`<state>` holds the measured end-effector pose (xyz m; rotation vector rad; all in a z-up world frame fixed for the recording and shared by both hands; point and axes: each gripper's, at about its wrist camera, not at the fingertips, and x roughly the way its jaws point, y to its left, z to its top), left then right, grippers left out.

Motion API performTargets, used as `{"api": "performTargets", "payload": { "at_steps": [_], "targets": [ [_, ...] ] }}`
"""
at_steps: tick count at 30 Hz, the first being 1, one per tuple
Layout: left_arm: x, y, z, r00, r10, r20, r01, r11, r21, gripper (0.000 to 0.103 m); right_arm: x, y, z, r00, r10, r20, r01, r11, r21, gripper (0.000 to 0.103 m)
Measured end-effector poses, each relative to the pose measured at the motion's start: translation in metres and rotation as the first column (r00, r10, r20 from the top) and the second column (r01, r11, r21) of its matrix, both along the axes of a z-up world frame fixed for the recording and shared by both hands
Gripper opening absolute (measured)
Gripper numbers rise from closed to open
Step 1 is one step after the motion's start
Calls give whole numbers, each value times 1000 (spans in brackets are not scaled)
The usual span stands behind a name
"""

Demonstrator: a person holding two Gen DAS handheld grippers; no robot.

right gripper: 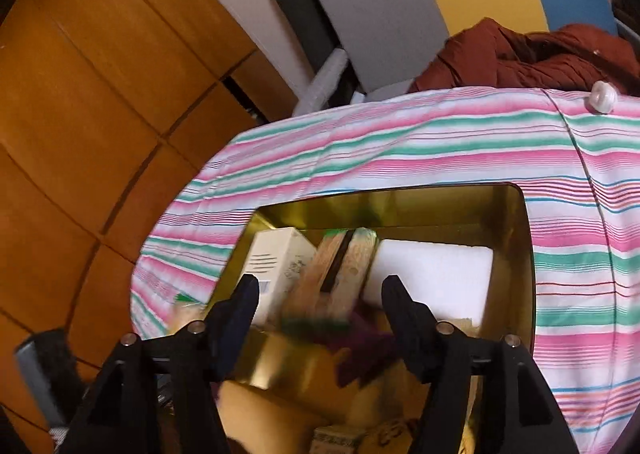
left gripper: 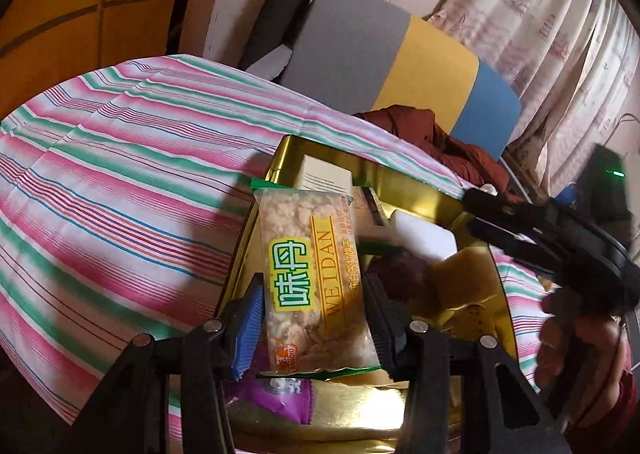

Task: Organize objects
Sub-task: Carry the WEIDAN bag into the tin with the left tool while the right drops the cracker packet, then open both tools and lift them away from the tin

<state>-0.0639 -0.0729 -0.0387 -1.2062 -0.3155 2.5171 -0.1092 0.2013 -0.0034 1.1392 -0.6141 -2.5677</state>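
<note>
A clear snack packet [left gripper: 308, 254] with a green and yellow label stands upright between the fingers of my left gripper [left gripper: 314, 286], which is shut on its lower half. It hangs over an open gold tin [left gripper: 420, 178] on the striped cloth. In the tin lie a cream box [right gripper: 280, 262], a tan packet [right gripper: 340, 266], a white block [right gripper: 432, 278] and a purple packet [left gripper: 288, 394]. My right gripper [right gripper: 322, 282] is open above the tin [right gripper: 400, 206] with nothing pressed between its fingers. In the left wrist view the right gripper [left gripper: 470, 212] reaches in from the right.
The pink, green and white striped cloth [left gripper: 120, 174] covers the surface around the tin. Behind it stand a grey, yellow and blue chair back [left gripper: 400, 66] and a maroon garment [right gripper: 520, 54]. A small white object [right gripper: 604, 96] lies at the far edge. A hand [left gripper: 576, 334] holds the right gripper.
</note>
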Motion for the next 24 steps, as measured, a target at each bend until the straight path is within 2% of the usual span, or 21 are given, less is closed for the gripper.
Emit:
{"api": "performTargets", "payload": {
  "at_steps": [3, 9, 19, 24],
  "targets": [
    [-2, 2, -1, 1000, -5, 14, 5, 1000, -11, 48, 24, -7, 13, 997, 39, -70, -34, 997, 73, 71],
    [-4, 7, -2, 999, 27, 35, -25, 998, -52, 53, 54, -5, 18, 991, 71, -115, -65, 997, 51, 74],
    [14, 5, 31, 989, 103, -102, -108, 993, -44, 54, 82, 7, 19, 988, 63, -140, -60, 998, 29, 74],
    [26, 22, 40, 988, 77, -132, -81, 996, -26, 54, 91, 17, 20, 989, 40, -141, -39, 999, 14, 74]
  ]
}}
